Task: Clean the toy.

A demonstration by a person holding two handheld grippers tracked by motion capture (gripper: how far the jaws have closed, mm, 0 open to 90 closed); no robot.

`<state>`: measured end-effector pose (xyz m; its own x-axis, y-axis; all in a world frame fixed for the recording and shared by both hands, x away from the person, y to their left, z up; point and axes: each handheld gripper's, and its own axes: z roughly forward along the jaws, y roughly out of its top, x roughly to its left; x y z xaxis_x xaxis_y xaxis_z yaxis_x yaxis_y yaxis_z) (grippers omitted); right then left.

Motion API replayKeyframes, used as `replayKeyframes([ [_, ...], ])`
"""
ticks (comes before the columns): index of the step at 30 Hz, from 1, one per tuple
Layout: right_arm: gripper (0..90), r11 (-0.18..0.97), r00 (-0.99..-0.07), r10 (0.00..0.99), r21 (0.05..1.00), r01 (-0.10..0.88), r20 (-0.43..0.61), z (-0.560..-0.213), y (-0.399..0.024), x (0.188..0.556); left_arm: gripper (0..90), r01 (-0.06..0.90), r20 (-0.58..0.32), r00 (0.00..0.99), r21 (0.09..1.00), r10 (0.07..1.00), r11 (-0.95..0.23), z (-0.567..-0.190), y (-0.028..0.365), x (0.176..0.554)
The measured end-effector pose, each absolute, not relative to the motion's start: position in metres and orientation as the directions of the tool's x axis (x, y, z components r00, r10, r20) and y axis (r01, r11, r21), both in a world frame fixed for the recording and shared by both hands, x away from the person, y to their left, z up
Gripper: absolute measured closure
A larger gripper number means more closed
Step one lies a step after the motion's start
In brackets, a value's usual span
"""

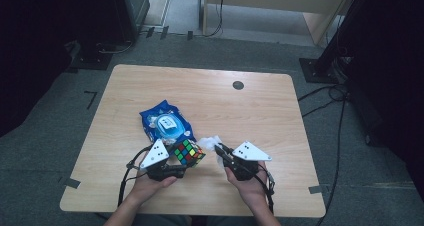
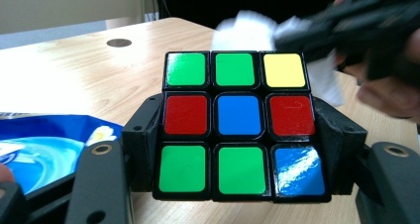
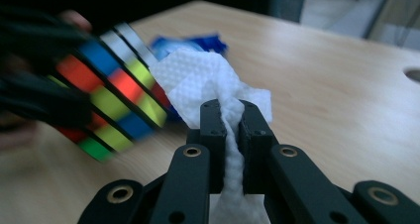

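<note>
Item 1: your left gripper [image 2: 237,135], jaws clamped on the two opposite sides of a multicoloured plastic puzzle cube with black edges [image 2: 239,125]. The cube sits at the near middle of the table, lifted clear of the top as far as the left gripper view suggests.

Item 2: your right gripper [image 3: 230,122], jaws nearly together, pinching a crumpled white wet wipe [image 3: 205,83]. The wipe hangs just to the right of the cube, close to or touching its right side; contact cannot be confirmed.

Item 3: a blue plastic wipe packet with a pale round lid [image 1: 166,122], flat on the table just beyond the cube.

Risks, as judged from here:
- Pressing the wipe sideways may twist the cube in your left jaws or push it out, since they grip smooth faces.
- A thin pinch on the wipe may let it slip free when dragged.
- The wipe's loose end may snag a cube edge and turn a layer.

Surface: light wooden table [image 1: 260,111] with a dark round grommet [image 1: 238,85] at the far right.

Room: grey carpet, dark stands, trailing cables, pale furniture at the far side.
</note>
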<state>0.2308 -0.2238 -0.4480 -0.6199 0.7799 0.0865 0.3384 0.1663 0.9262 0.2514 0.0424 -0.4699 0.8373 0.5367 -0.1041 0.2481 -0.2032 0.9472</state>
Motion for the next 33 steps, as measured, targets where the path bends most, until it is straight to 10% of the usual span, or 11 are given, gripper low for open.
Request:
replayKeyframes([
  [12,84.5,0.003,-0.719,0.644,0.939,0.343,0.261,-0.433,-0.206,0.22,34.1,0.207,-0.067,0.865,0.95,0.498,-0.232,-0.471,0.026,0.24],
  [33,84.4,0.028,-0.596,0.746,0.88,0.473,0.297,-0.462,-0.22,0.24,34.1,0.16,-0.016,0.854,0.959,0.521,-0.233,-0.463,0.03,0.236],
])
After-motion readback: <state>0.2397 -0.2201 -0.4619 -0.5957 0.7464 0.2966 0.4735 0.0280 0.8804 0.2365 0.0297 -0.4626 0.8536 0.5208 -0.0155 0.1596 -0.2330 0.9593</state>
